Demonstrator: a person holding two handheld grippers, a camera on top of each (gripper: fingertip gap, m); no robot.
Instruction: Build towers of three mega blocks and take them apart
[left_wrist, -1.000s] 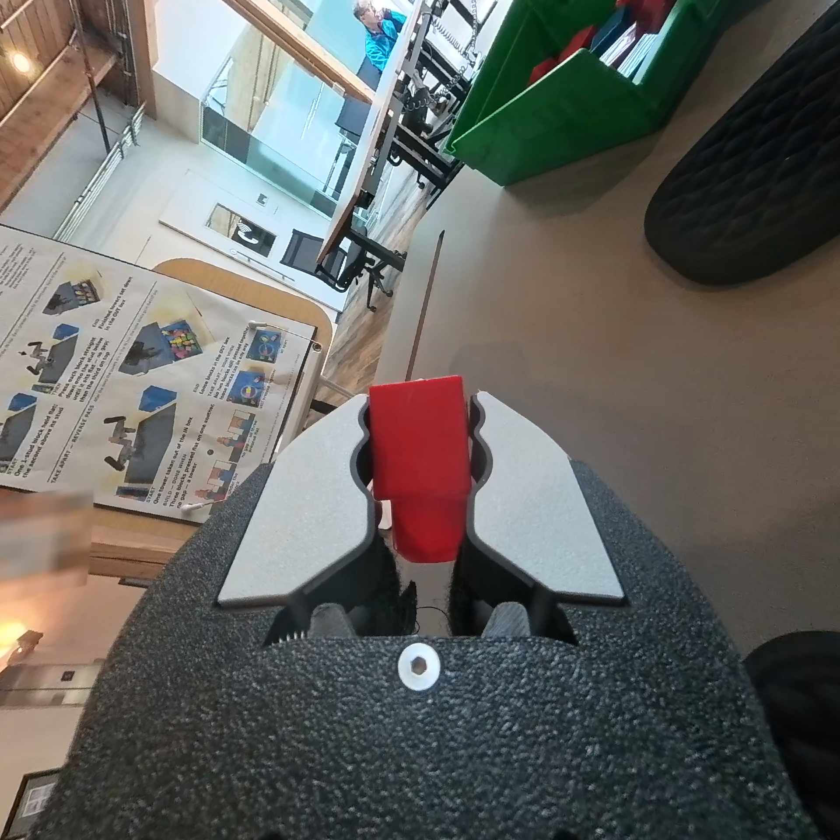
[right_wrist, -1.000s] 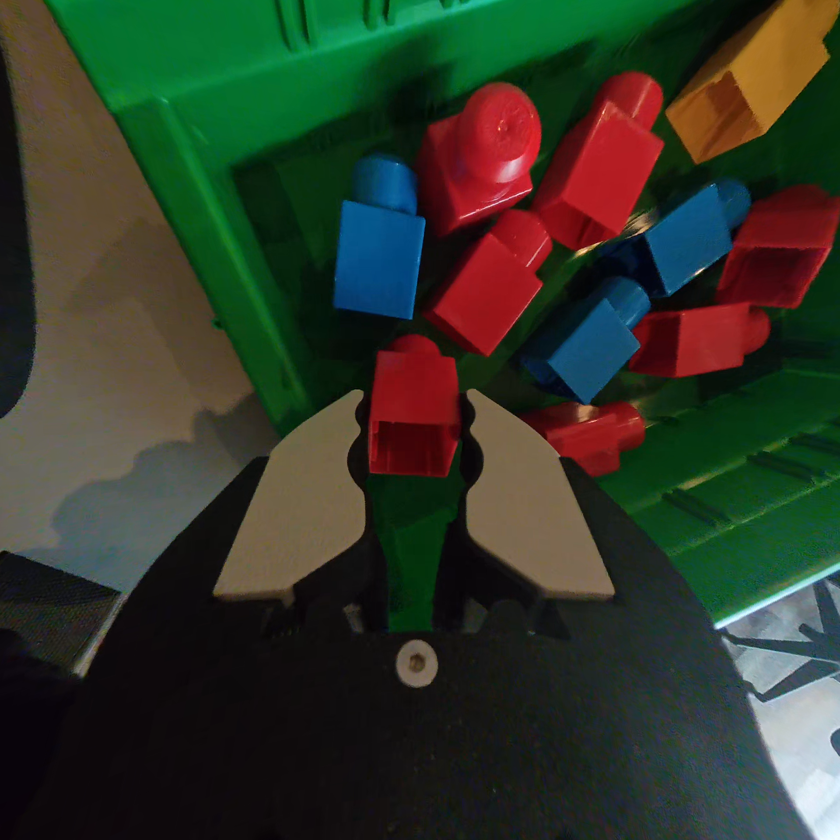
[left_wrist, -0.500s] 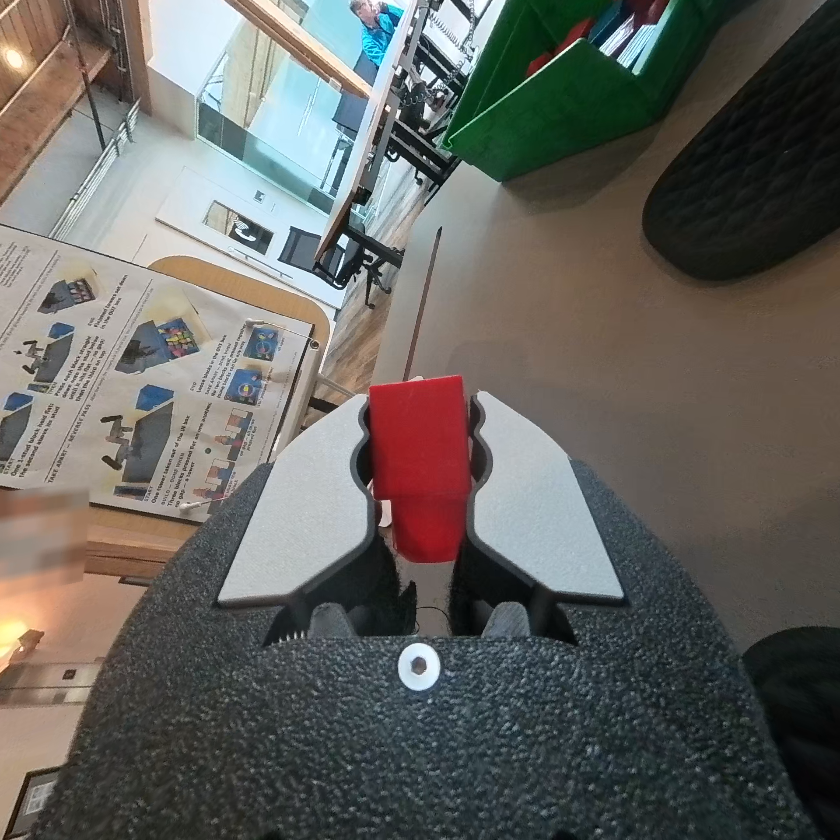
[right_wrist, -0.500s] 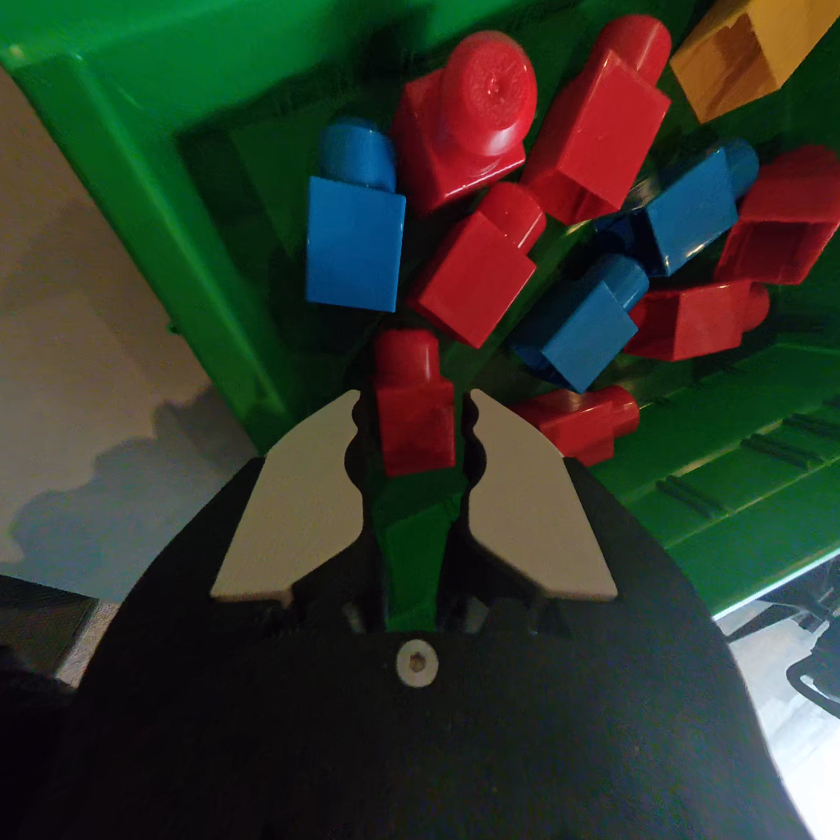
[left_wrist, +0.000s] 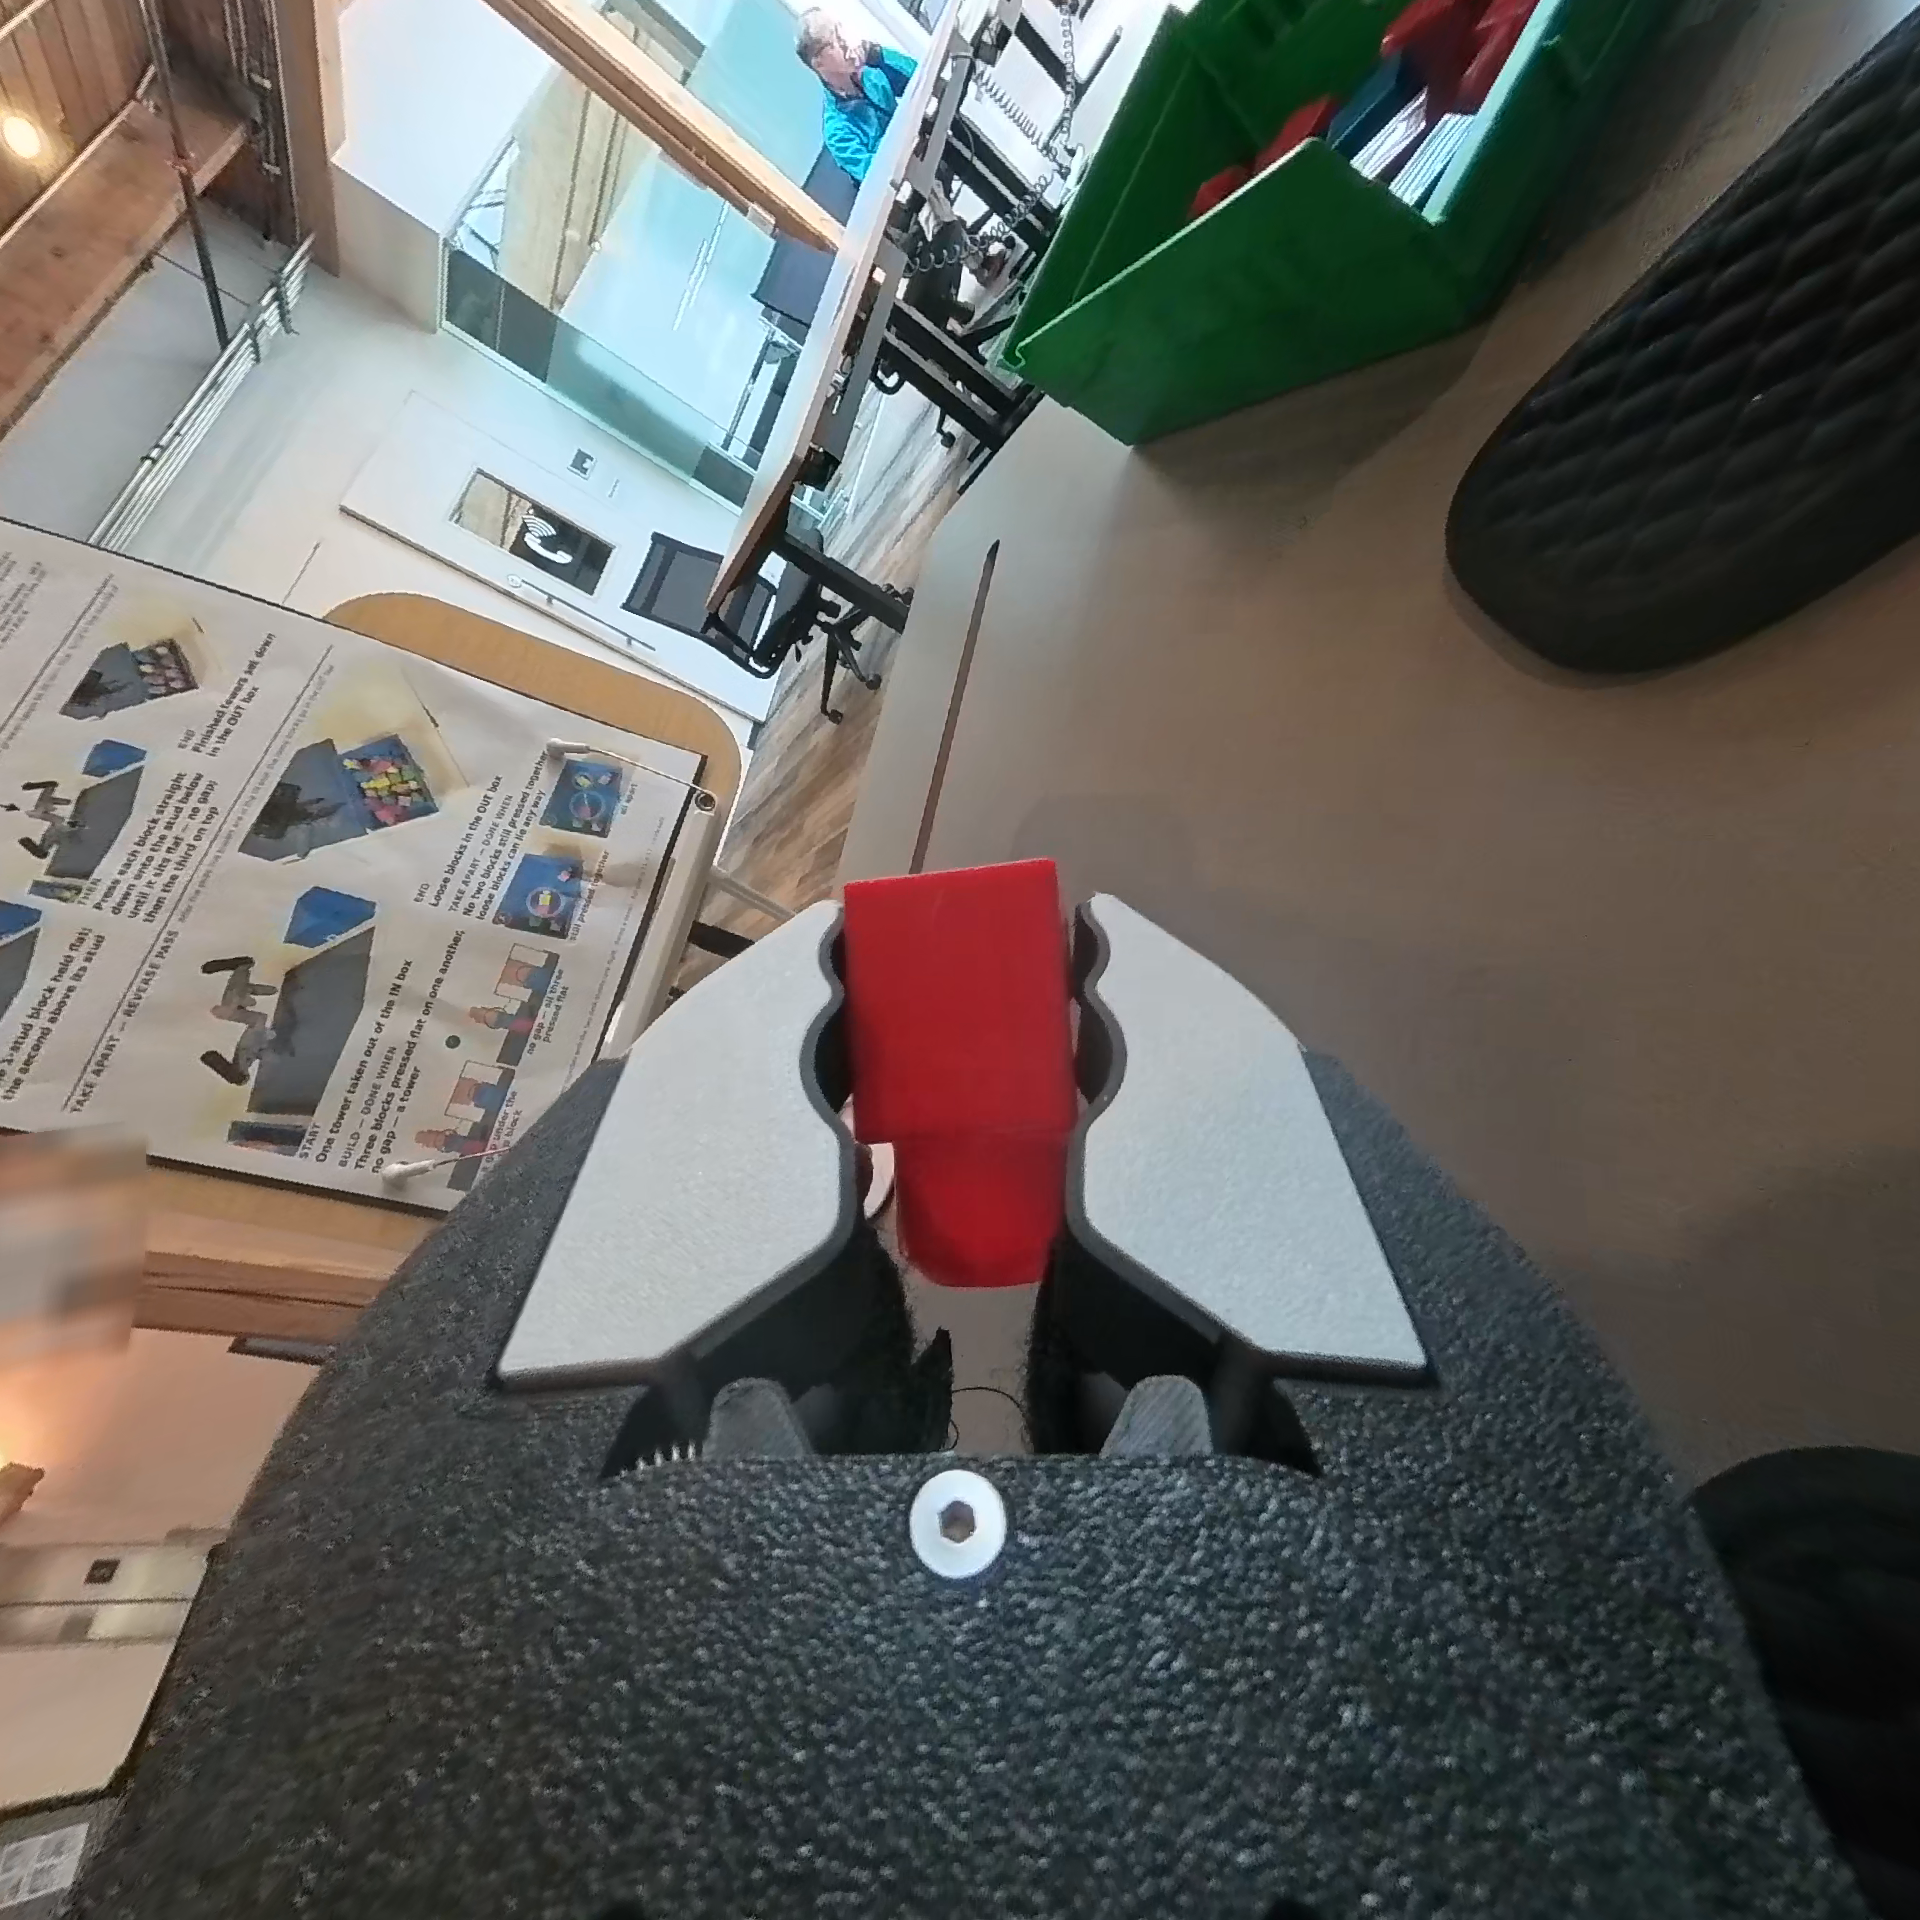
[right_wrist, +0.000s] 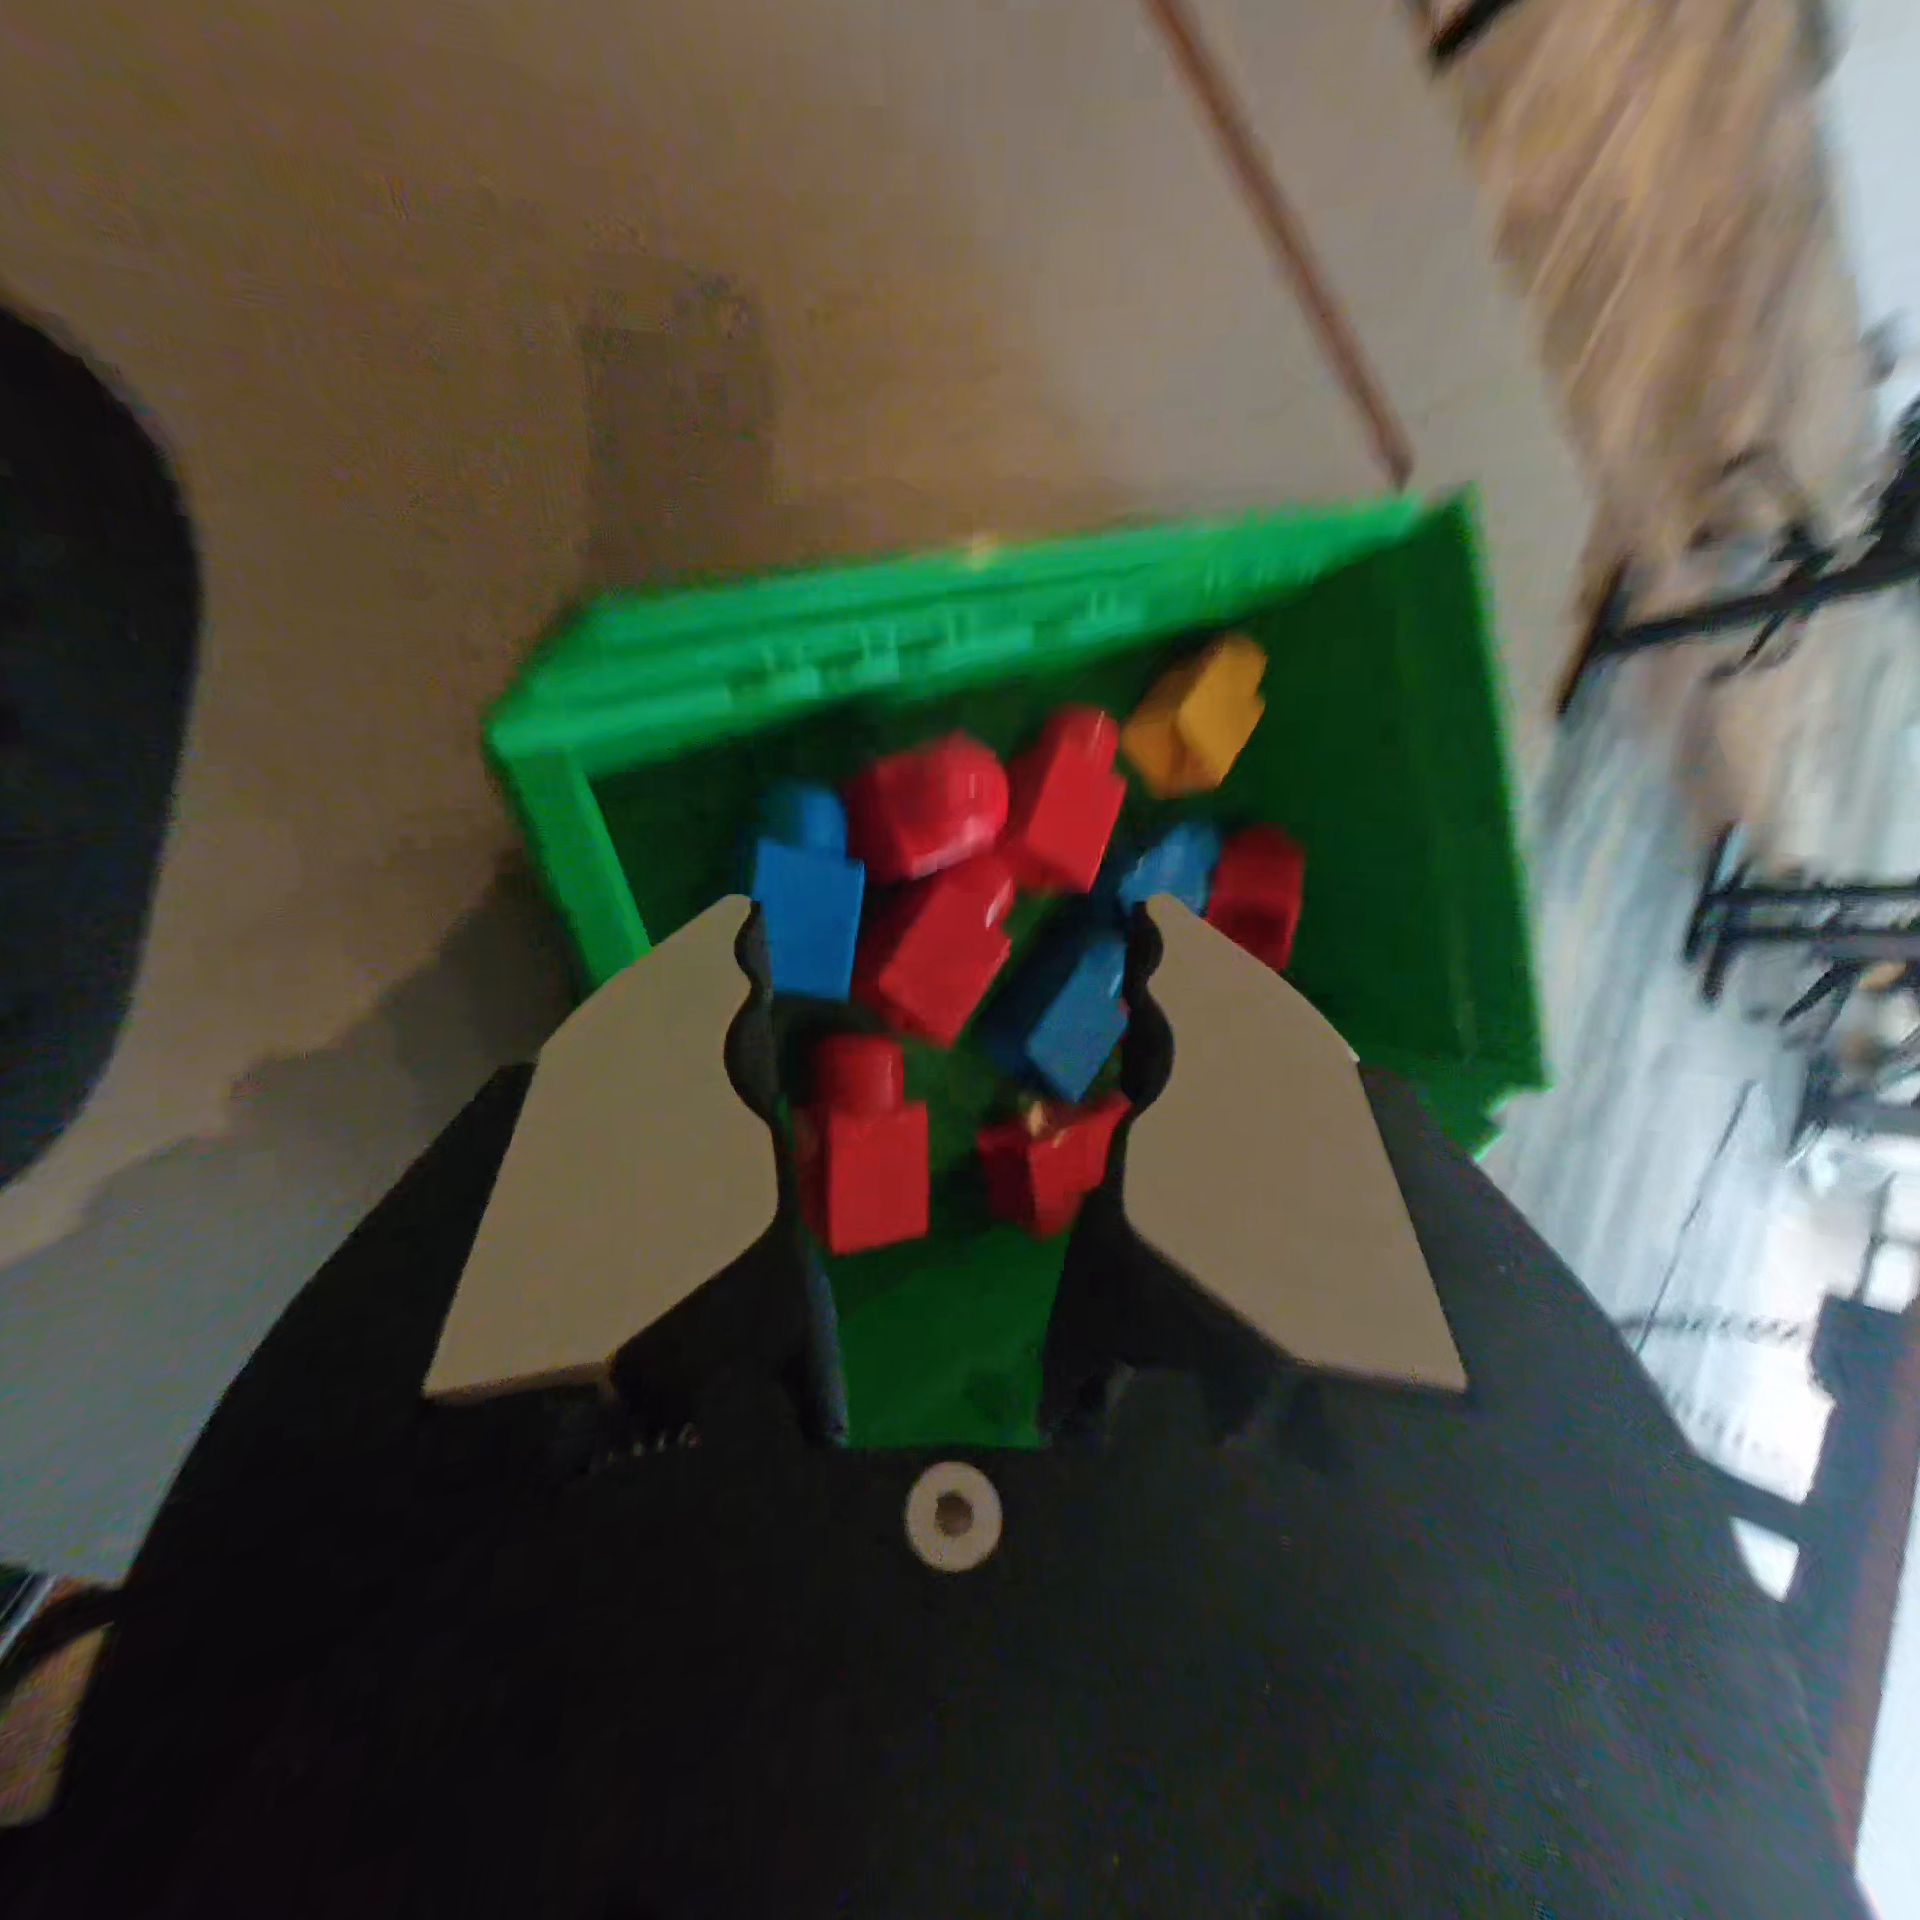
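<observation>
In the left wrist view my left gripper is shut on a red mega block, stud end toward the camera, held above the grey table. In the right wrist view my right gripper is open and empty, held above a green bin. The bin holds several loose blocks: a red one lies on its floor between my fingers, with blue blocks, more red ones and a yellow one beyond. The right view is blurred.
A green bin with blocks stands at the table's far side in the left view. A black textured mat lies to the right. An instruction poster stands left of the table edge. A person sits far off. My right fingertips sit around 40 centimeters from my left ones.
My right gripper has opened, let go of the red block into the bin and pulled back up. My left gripper still holds its red block, shifted slightly.
</observation>
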